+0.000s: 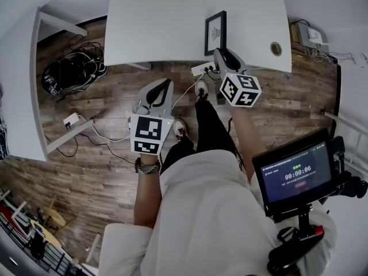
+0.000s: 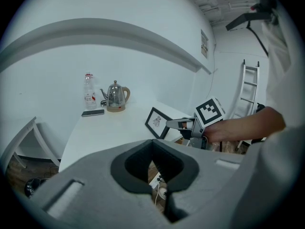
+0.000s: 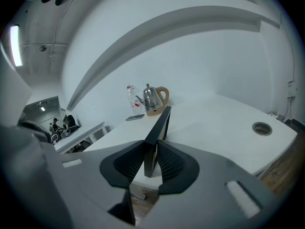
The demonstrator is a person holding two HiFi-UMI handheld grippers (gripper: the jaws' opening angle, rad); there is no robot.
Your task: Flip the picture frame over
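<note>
Black picture frame (image 1: 215, 33) pinched edge-on in right claw (image 3: 151, 154), gripped edge hidden inside it. Upright, facing left, long side running away over white counter (image 1: 167, 22). Left claw (image 2: 152, 143) closed, empty.

The person is wearing a pale cream top (image 1: 201, 211), which is filling the lower middle of the head view, with black trousers (image 1: 210, 128) above it. The shoes (image 1: 180, 129) are looking white, perhaps with darker trim. A metal-banded watch (image 1: 147, 167) is circling the left wrist. The left gripper (image 1: 164, 85) and right gripper (image 1: 219, 53) are showing grey shells lined with black pads, each bearing a white cube (image 1: 240, 89) printed with black square markers.
</note>
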